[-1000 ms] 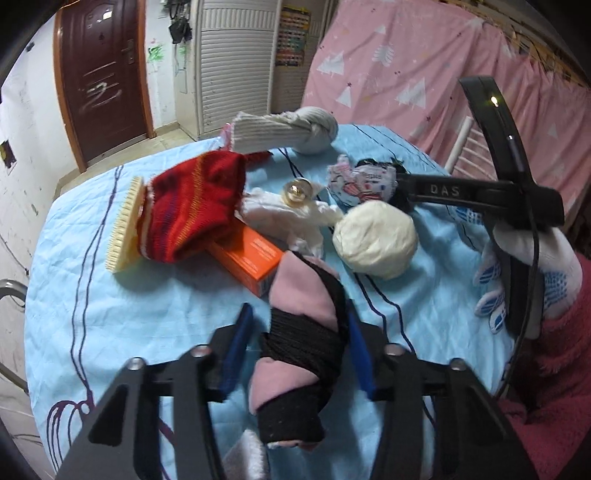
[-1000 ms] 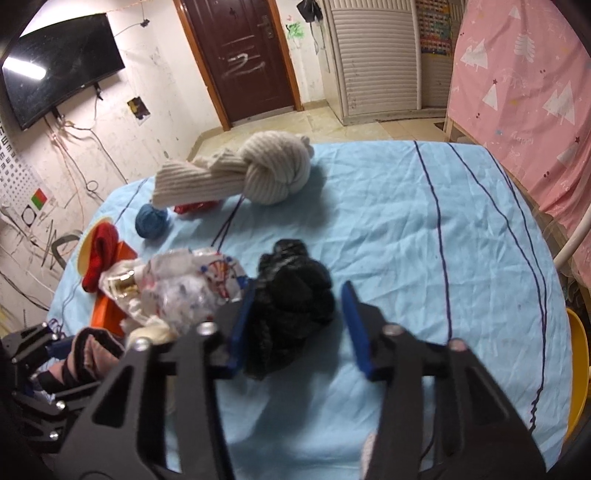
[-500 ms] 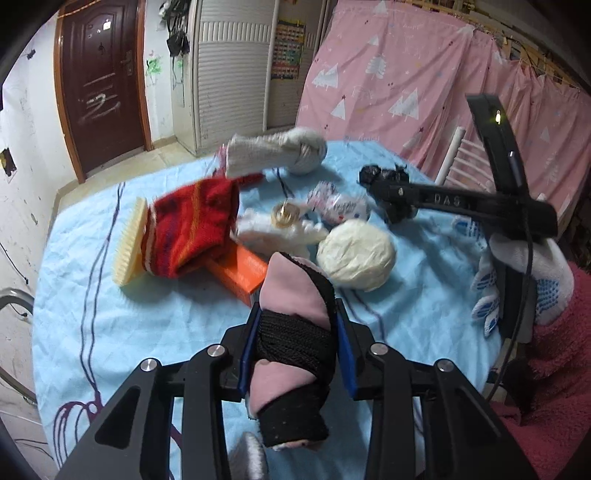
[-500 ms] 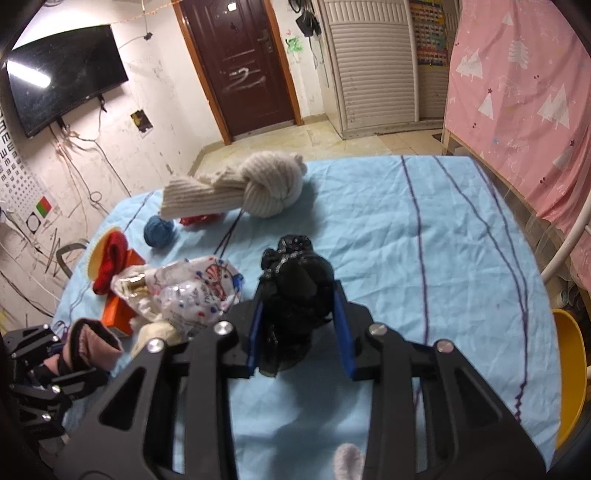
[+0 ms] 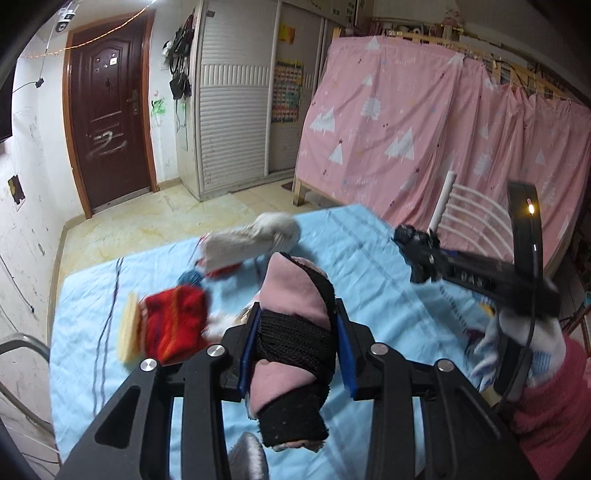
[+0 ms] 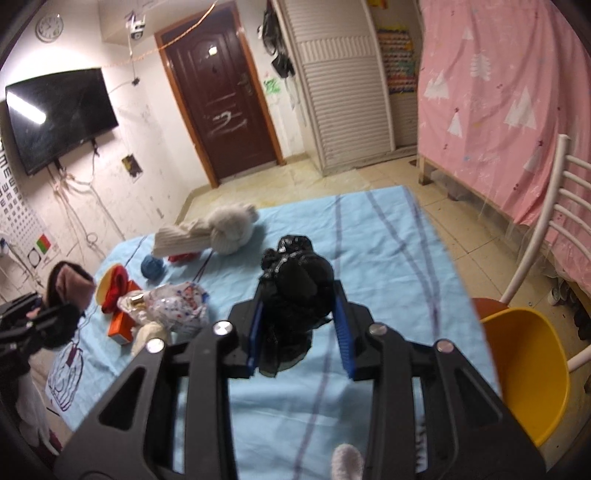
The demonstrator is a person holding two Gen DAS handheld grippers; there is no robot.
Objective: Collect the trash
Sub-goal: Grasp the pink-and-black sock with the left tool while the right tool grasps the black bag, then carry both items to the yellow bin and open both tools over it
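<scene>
Fingers of the left gripper point(image 5: 295, 347) clamp a pink-and-black cloth roll point(image 5: 291, 332), its long axis running along them; the right gripper point(image 6: 297, 328) pinches a black crumpled wad point(image 6: 295, 291). Both loads hang above the blue-covered bench point(image 6: 369, 251), open floor beyond its far edge.

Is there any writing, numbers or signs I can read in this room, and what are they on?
"2": white scrawl on the door.
"E" shapes: rows on the eye chart.
Wall poster: coloured grid, too small to read.
Lettering on the right gripper's arm: blurred, unreadable.
Orange box: no legible print.
Clock: numerals too small.
</scene>
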